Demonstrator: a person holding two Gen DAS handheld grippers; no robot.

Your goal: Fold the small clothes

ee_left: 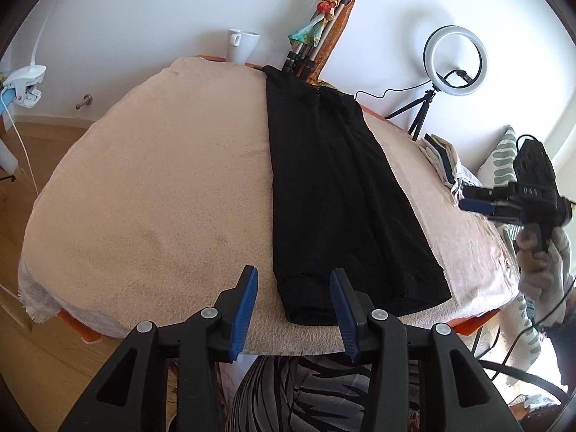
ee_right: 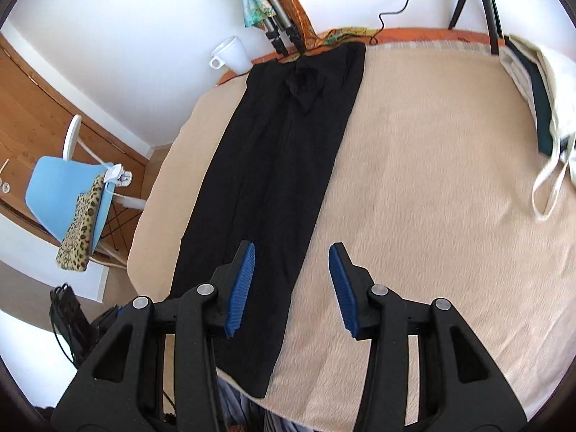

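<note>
— What do you see closest to you?

— I see my left gripper (ee_left: 293,289) first. Its fingers (ee_left: 246,309) are spread and they pinch nothing. They stand over the near edge of the worktop (ee_left: 151,187), which has a beige towel on it. The near end of the black garment (ee_left: 334,187) lies just beyond them, closer to the right finger. I cannot tell if that finger touches the cloth.

— And the right side?

— My right gripper (ee_right: 291,284) has its fingers (ee_right: 342,288) spread too, with nothing between them. Its left finger is over the black garment and its right finger is over the bare towel.

— Where is the garment exactly?

— It lies flat as one long narrow strip, folded lengthwise, from the near edge of the worktop to the far edge.

— What is further away?

— On the right there is a small pile of light clothes (ee_right: 540,82). At the far edge stands a white cup (ee_left: 242,45), and beside it some tripod legs (ee_left: 306,54) with a colourful scarf. Behind, at the white wall, stands a ring lamp (ee_left: 454,61).
</note>
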